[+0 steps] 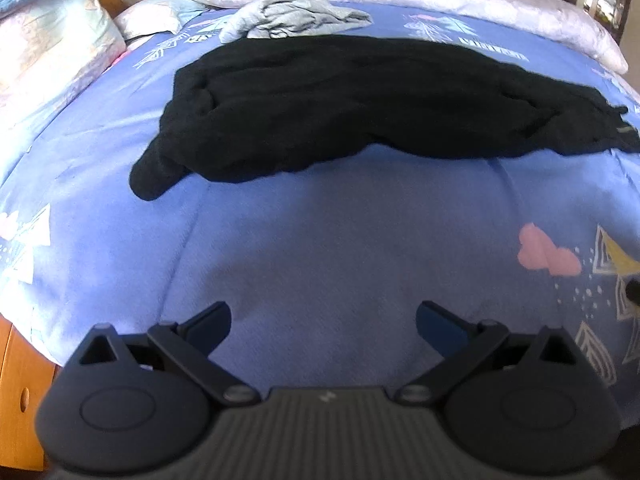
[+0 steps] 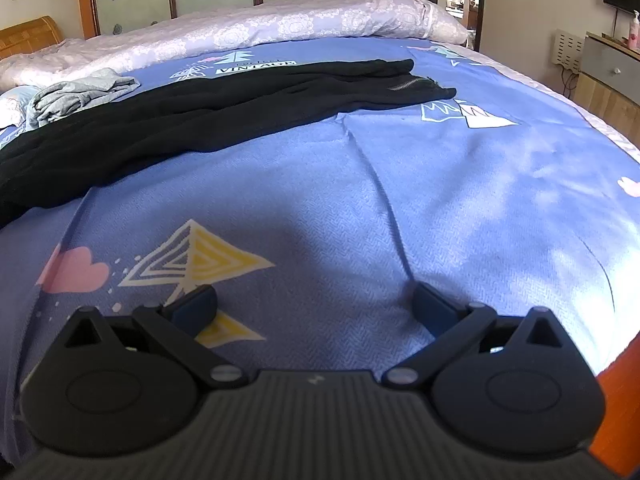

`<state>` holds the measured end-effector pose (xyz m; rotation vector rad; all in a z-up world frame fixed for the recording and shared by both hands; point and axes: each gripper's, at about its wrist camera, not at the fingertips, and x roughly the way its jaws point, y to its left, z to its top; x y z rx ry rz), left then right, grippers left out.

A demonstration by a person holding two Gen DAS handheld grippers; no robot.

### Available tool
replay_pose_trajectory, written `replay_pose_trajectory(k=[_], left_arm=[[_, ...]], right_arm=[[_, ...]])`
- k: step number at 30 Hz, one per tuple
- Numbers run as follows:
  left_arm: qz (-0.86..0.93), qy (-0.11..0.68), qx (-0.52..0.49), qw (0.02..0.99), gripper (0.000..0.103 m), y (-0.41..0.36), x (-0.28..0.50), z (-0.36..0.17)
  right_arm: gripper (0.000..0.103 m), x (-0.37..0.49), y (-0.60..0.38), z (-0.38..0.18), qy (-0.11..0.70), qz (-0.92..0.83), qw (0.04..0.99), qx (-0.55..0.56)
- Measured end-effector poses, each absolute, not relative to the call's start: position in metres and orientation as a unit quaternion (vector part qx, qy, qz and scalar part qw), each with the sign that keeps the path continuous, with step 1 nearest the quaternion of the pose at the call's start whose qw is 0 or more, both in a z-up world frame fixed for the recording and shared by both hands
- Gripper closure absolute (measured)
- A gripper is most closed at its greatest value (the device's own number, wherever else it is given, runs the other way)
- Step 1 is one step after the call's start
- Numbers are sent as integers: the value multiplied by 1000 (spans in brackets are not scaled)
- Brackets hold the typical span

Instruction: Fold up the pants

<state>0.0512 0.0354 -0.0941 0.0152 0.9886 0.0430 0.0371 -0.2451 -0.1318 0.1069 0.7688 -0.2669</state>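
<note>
Your left gripper [image 1: 323, 320] and right gripper [image 2: 314, 304] both hang wide and empty over the blue patterned quilt [image 1: 320, 248]. The long black fabric pants [image 1: 360, 108] lie stretched out ahead, well apart, probably laid flat so you can fold them.

1. A broad stretch of bare bed [image 1: 320, 240] is seen between the pants [image 1: 360, 104] and both wide-spread hand-held grippers.
2. The far side is bounded by a grey garment [image 1: 296, 16], just beyond the pants, and a quilt [image 2: 280, 24].
3. Pillows [image 1: 48, 40] are stacked at the left.
</note>
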Motion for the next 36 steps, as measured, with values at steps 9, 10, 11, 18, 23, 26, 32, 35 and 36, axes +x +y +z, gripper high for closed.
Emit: replay_pose_trajectory(k=[9,10,11,18,23,26,32,35,36], left_arm=[[9,453,-106,885,0,89,77,-59],[12,448,-126,885,0,100,83,-55],[15,444,-142,884,0,110,87,-52],[10,431,-329,840,0,195,130,-70],[31,433,-474,766,0,226,150,-122],[21,396,-511,763,0,229,156,-129],[19,381,-519,765,51,218,184,-136],[27,422,-523,740,89,213,196,-149],[34,418,-531,737,89,215,194,-151]], right_arm=[[6,38,-261,-120,377,-90,918,79],[13,37,-269,-116,372,-80,920,93],[20,40,-279,-110,367,-71,921,109],[49,103,-376,-71,312,-89,921,215],[49,181,-450,-89,302,-139,900,280],[50,211,-484,-116,299,-160,874,347],[78,256,-502,-143,294,-173,853,394],[97,269,-493,-135,322,-191,861,345],[97,270,-492,-130,325,-194,865,331]])
